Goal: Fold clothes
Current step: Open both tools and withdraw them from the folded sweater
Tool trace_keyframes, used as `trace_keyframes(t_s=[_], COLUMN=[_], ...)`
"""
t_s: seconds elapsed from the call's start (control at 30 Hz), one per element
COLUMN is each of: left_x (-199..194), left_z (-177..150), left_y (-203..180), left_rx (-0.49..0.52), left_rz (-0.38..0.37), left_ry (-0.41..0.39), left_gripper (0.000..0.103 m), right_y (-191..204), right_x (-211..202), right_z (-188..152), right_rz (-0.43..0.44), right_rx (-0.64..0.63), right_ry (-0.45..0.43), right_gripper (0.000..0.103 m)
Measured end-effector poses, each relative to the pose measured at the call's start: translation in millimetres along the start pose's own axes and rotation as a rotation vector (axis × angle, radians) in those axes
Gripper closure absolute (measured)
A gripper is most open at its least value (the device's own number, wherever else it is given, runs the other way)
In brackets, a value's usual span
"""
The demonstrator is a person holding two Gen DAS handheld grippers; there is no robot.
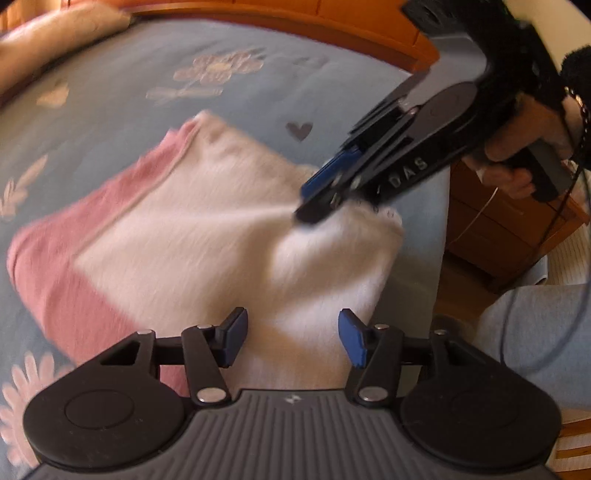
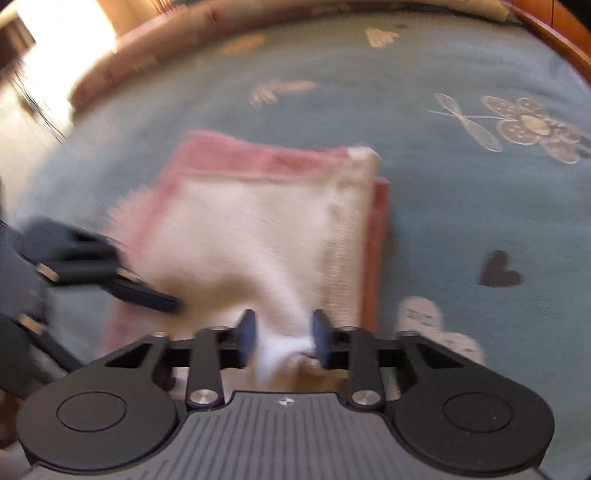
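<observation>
A folded white and pink garment (image 1: 184, 229) (image 2: 240, 229) lies on the blue bedspread. In the left wrist view my left gripper (image 1: 293, 338) stands open over the garment's near white edge, with cloth showing below the gap and its blue pads clear of it. My right gripper (image 2: 284, 339) is shut on a bunched white corner of the garment. From the left wrist view the right gripper (image 1: 308, 206) pulls that corner up into a ridge. A finger of the left gripper (image 2: 147, 293) shows blurred at the garment's left edge in the right wrist view.
The flower-patterned bedspread (image 1: 240, 92) (image 2: 461, 221) surrounds the garment. A pillow (image 1: 55, 33) lies at the far left, by the wooden bed frame (image 1: 332, 22). A wooden nightstand (image 1: 498, 236) stands right of the bed. A hand (image 1: 517, 147) holds the right gripper; a grey trouser leg (image 1: 535, 332) is near.
</observation>
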State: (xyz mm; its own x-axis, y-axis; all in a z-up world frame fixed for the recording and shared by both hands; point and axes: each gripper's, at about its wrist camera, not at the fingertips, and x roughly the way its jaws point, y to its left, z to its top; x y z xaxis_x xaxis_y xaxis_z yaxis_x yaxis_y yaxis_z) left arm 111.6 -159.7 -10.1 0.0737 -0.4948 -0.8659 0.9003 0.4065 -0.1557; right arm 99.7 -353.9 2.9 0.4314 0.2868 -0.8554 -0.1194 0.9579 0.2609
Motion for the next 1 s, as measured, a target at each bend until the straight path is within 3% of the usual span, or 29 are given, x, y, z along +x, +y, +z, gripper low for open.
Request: trace_keyframes(t_s=[0.03,0.13,0.27,0.33,0.43,0.47,0.5,0.67,0.77,0.87,1.0], left_x=[-3,-20,-33,-26,-9,-3,-1,-5,-17,-28,-16], left_z=[-3,-3,9,15,15,13,10,6,8,13,17], left_y=[3,9,20,28,46,51,56,60,63,73,92], left_rx=[-0.014,-0.05,-0.027,-0.028,-0.045,-0.061,-0.079,-0.077,-0.105,-0.117,-0.136], left_rz=[-0.005,-0.018,0.035,0.073,0.12,0.134,0.139,0.146,0.157,0.161,0.178], left_ry=[0.001,-0.034,-0.14,-0.156,-0.136,-0.117,-0.111,-0.124,-0.132,-0.163,-0.146], left_gripper=[0.047,0.047,0.043,0.043,0.043,0.043,0.043,0.042,0.042,0.041,0.041], right_y=[-4,-15,-25,-31,-40,-42,-45,-58,-58,-45,-9], right_x=[-1,-12,-26,-17,8,17,24,34,15,-16,-29], right_z=[0,10,37,53,72,77,79,88,84,83,73], right_rz=[-0.011,-0.025,-0.031,-0.043,-0.058,-0.045,-0.046,-0.04,-0.066,-0.068,0.139], right_rx=[0.004,0.051,0.067,0.086,0.098,0.09,0.085,0.109,0.144,0.097,-0.039], right_ry=[-0.003,-0.004,-0.085,-0.109,-0.133,-0.113,-0.107,-0.094,-0.097,-0.148,-0.09], right_gripper=[0.086,0.083,0.065,0.054,0.055,0.073,0.083,0.079,0.072,0.071,0.072])
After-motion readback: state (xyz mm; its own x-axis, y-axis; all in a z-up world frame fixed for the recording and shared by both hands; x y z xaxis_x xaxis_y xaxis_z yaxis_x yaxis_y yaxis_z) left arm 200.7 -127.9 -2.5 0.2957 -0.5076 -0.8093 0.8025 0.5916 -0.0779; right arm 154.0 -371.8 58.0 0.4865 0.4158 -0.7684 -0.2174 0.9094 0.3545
